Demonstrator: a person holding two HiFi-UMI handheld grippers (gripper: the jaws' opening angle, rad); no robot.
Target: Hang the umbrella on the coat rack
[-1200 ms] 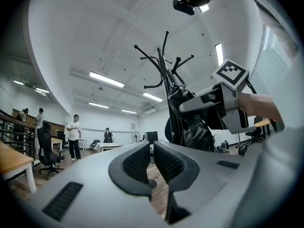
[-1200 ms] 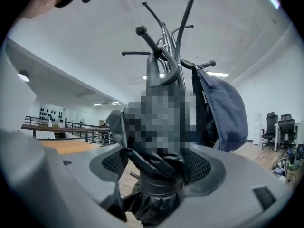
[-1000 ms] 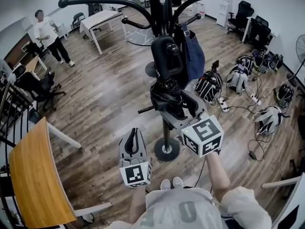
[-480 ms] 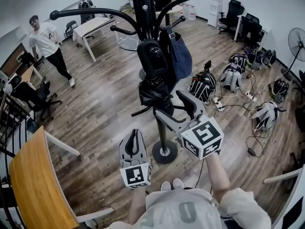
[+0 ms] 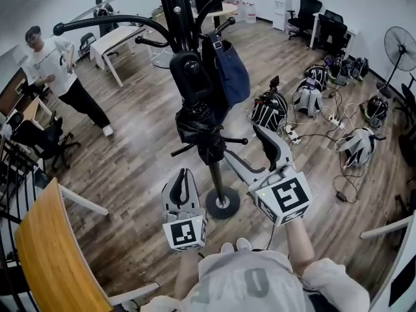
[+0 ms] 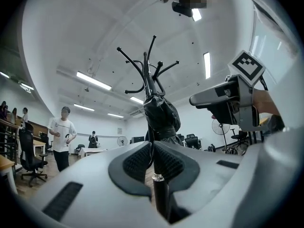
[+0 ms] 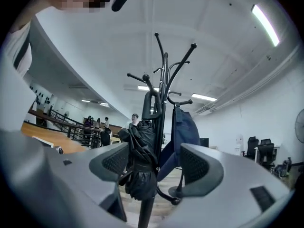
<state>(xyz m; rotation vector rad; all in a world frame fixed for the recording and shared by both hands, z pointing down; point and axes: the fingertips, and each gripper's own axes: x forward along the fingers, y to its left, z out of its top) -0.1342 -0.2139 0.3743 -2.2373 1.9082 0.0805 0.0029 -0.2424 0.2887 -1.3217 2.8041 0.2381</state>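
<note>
Umbrella (image 5: 198, 127) on coat rack (image 5: 175, 5): canopy soft and light, I judge; stiff hook handle (image 5: 188, 77) is my hold. Right tool (image 5: 242, 142) gapes empty; left tool (image 5: 183, 177) closed, empty.

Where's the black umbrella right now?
In the head view the umbrella hangs on the coat rack near the top centre, just left of the blue bag and beyond the open right tongs.

Only a partial "0" on shirt (image 5: 257, 285)
</note>
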